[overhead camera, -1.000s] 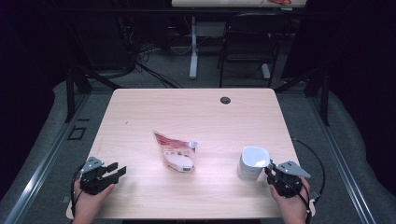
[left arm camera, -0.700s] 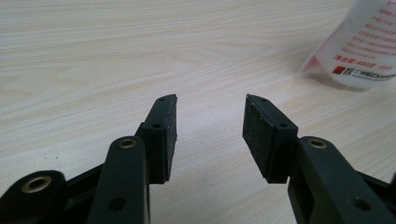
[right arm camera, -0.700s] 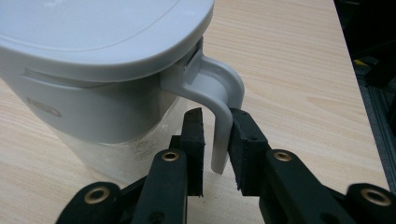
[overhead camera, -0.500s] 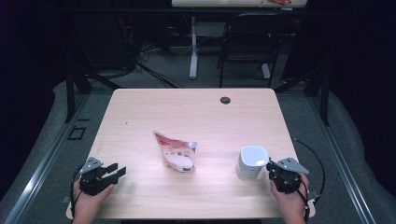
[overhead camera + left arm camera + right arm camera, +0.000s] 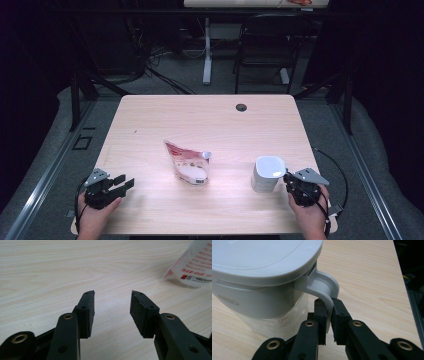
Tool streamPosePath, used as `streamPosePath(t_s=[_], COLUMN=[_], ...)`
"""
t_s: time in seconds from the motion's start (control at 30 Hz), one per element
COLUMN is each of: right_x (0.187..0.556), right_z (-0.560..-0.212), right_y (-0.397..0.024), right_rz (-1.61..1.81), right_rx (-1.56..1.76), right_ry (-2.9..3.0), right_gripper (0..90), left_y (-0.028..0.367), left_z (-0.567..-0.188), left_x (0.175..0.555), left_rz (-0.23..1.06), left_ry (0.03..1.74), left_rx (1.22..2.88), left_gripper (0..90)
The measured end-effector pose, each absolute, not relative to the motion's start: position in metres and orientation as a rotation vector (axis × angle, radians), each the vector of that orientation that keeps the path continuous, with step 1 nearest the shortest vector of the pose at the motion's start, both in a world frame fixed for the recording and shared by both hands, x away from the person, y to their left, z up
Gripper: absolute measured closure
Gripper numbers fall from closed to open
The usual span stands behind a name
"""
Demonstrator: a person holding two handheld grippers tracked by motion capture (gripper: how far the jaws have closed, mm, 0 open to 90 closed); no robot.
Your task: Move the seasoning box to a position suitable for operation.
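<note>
The right gripper has just been closing its fingers and now clamps the handle of the white lidded jug standing at the tabletop's right front, ready for lifting, while the left gripper rests spread and empty near the pouch.

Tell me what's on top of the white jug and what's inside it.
A white lid sits on the jug, covering its mouth. The contents are hidden; the lower wall is cloudy and shows nothing clear. The right gripper clamps its handle.
</note>
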State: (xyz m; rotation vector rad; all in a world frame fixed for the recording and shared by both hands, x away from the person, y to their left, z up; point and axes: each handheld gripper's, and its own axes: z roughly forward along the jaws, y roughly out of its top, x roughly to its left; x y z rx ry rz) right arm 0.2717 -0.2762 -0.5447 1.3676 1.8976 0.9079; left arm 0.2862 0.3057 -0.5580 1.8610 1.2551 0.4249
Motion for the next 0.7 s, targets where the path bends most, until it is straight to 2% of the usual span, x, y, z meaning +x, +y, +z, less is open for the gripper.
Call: streamPosePath(t_s=[0.7], right_x=[0.263], right_z=[-0.543], right_y=[-0.249], right_rz=[0.96], right_rx=[1.249], right_ry=[2.016], right_gripper=[83.6], left_y=[0.305], left_z=[-0.559], left_x=[0.285], left_rz=[0.427], left_ry=[1.238], left_rx=[1.88], left_gripper=[55.6])
